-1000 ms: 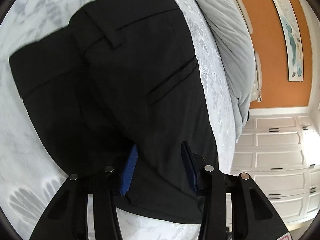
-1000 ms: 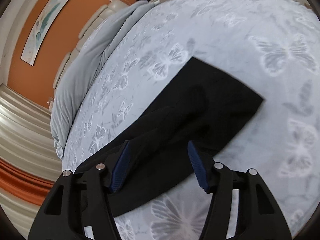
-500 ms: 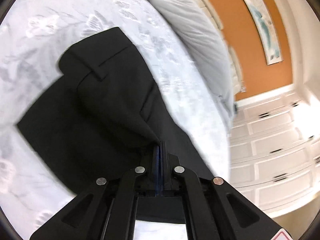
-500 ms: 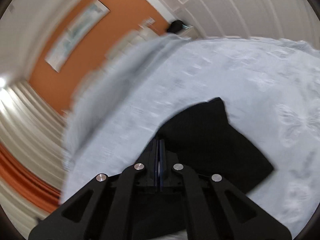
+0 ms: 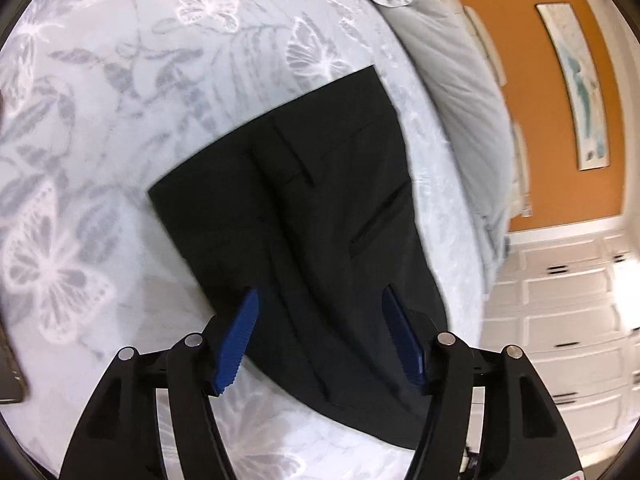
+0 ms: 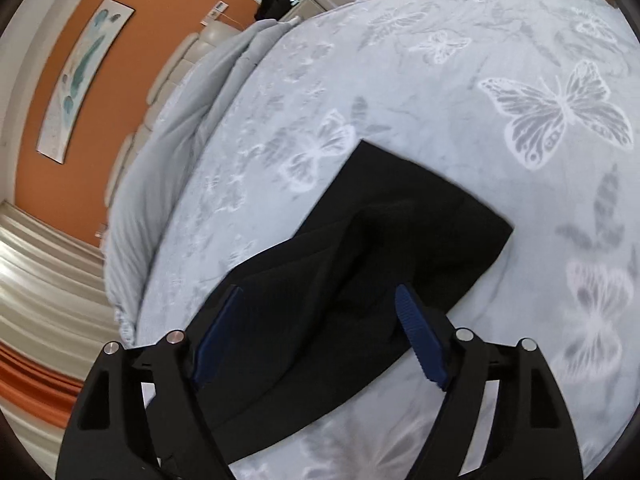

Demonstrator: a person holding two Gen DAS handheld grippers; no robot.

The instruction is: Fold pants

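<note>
Black pants [image 5: 312, 208] lie folded on the butterfly-print bedspread [image 5: 100, 120], waistband and back pocket facing up in the left wrist view. My left gripper [image 5: 320, 300] is open just above the near part of the pants, holding nothing. In the right wrist view the other end of the pants [image 6: 380, 248] lies with a raised fold across its middle. My right gripper [image 6: 320, 300] is open over that end, holding nothing.
A grey duvet [image 5: 460, 92] is bunched along the bed's far side, by an orange wall with a picture [image 5: 580, 80]. White cabinets [image 5: 568, 320] stand beyond the bed edge. A dark flat object [image 5: 8, 364] lies at the left edge.
Half a second ago both grippers were shut on the pants. Both have opened and let the fabric drop onto the bedspread.
</note>
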